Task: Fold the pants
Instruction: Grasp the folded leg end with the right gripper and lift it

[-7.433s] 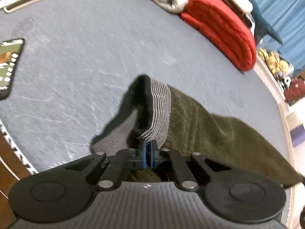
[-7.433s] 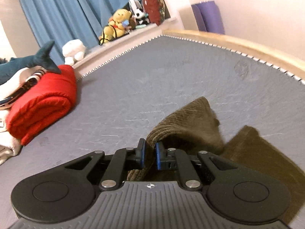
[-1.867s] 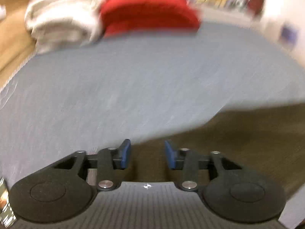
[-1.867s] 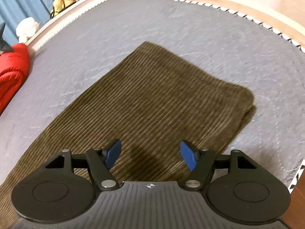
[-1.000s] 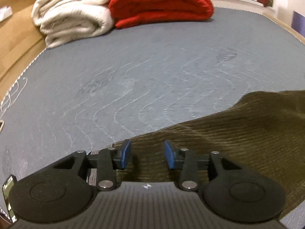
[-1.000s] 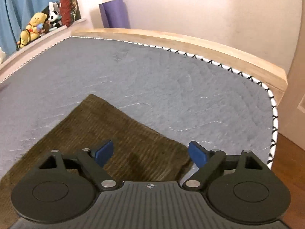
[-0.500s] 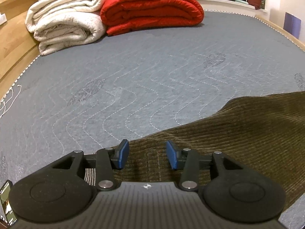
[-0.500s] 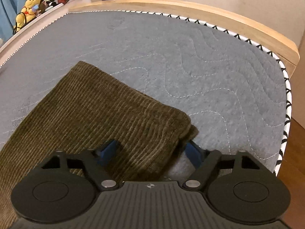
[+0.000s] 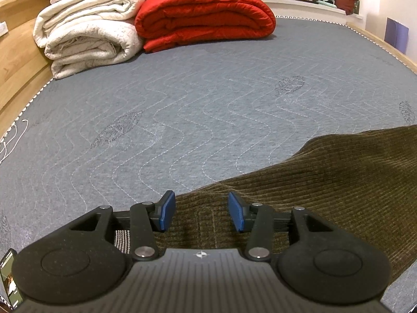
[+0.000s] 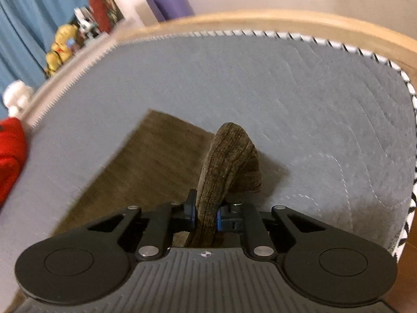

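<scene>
Brown corduroy pants (image 9: 325, 182) lie flat on the grey quilted mattress (image 9: 182, 104), and their long axis runs from the left gripper (image 9: 199, 215) out toward 2 o'clock in the left wrist view. That gripper hangs low over the waist end with its blue pads spread apart, cloth beneath them but nothing pinched; a strip of pale striped lining (image 9: 122, 240) shows at 8 o'clock beside it. The right gripper (image 10: 206, 215) is clamped tight on the far leg end, and a bunched ridge of cloth (image 10: 229, 161) stands up from between the pads toward 12 o'clock, lifted off the mattress, while the flat remainder stretches away toward 10 o'clock. The right hand therefore holds the hem end and looks the one to lead; the fold probably means carrying that end back along the long axis toward the waist. The ribbed fabric looks thick and soft, apt to sag where unsupported. A red quilt (image 9: 206, 15) and a white blanket (image 9: 86, 31) sit well apart at 12 o'clock
</scene>
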`<state>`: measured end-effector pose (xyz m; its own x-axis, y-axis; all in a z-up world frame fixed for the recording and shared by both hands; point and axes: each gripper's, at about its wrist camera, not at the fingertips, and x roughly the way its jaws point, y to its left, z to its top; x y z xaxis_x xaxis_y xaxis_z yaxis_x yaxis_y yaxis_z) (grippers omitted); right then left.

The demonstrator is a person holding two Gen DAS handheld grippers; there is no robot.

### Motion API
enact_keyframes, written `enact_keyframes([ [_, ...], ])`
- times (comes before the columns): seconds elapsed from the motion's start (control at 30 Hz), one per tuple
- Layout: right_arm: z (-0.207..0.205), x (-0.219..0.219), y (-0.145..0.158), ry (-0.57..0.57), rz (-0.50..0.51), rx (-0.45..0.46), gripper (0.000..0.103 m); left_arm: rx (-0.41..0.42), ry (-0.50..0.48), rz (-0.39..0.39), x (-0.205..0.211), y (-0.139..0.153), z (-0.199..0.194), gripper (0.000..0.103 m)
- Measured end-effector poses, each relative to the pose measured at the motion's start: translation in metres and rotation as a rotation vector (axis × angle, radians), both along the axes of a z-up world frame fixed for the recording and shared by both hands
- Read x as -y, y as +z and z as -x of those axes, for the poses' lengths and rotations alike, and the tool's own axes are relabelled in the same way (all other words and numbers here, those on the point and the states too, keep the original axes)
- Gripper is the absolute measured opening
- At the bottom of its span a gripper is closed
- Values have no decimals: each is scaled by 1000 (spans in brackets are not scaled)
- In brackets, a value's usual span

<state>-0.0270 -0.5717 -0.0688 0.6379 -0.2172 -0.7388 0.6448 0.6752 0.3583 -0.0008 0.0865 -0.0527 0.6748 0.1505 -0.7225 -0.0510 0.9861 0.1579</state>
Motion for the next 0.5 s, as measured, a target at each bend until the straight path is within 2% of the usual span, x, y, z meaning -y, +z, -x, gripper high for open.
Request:
enact_keyframes([
  [0.07, -2, -16, 18, 45, 55, 58, 14, 0, 1, -2, 1, 0, -1, 50],
  [0.2, -8, -70, 59, 211, 155, 210, 14, 3, 9, 5, 6, 3, -5, 50],
  [0.3, -14, -122, 83, 387, 144, 312, 14, 13, 0, 11, 16, 8, -8, 50],
  [0.4, -22, -183, 99, 601, 124, 377, 14, 16, -20, 16, 30, 11, -12, 50],
  [0.5, -27, -249, 101, 824, 87, 376, 14, 18, -40, 27, 44, 15, -17, 51],
])
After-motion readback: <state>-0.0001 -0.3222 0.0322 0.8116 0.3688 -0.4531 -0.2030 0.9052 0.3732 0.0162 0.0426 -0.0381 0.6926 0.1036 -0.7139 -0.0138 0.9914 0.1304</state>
